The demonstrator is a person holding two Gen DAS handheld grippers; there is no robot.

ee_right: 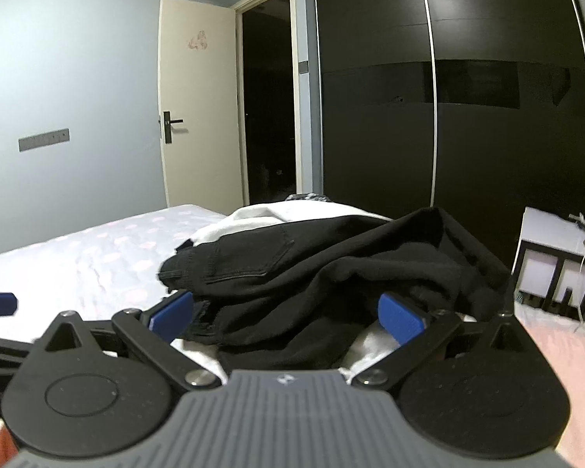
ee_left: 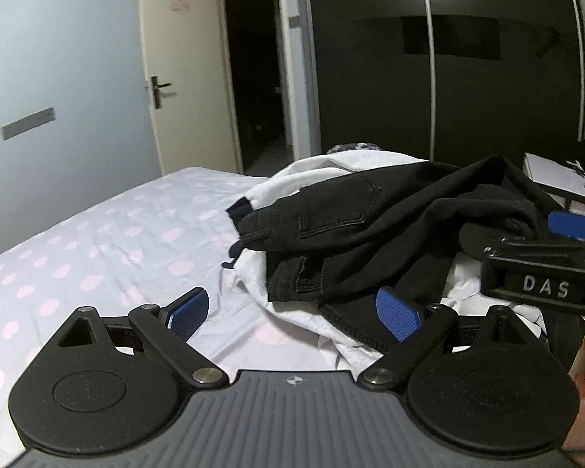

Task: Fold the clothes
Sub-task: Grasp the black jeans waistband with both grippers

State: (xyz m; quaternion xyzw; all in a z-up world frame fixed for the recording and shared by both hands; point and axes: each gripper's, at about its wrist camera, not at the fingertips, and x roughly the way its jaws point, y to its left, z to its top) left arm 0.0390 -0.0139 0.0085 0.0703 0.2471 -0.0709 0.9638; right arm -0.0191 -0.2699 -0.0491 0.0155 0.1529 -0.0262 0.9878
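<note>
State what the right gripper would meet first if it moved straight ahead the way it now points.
Most likely the crumpled black denim trousers: they lie heaped directly between and beyond the open right gripper, though exact depth is unclear.

A bed (ee_left: 97,241) with a pale sheet dotted in pink carried a heap of clothes: white garments (ee_left: 292,296) lay directly on it, black jeans (ee_left: 343,226) piled on top.

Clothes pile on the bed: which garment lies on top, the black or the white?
The black jeans lie on top, back pocket showing. The white garment lies beneath, showing only behind them and at the pile's near edge. Both tongs are open and hold nothing.
</note>
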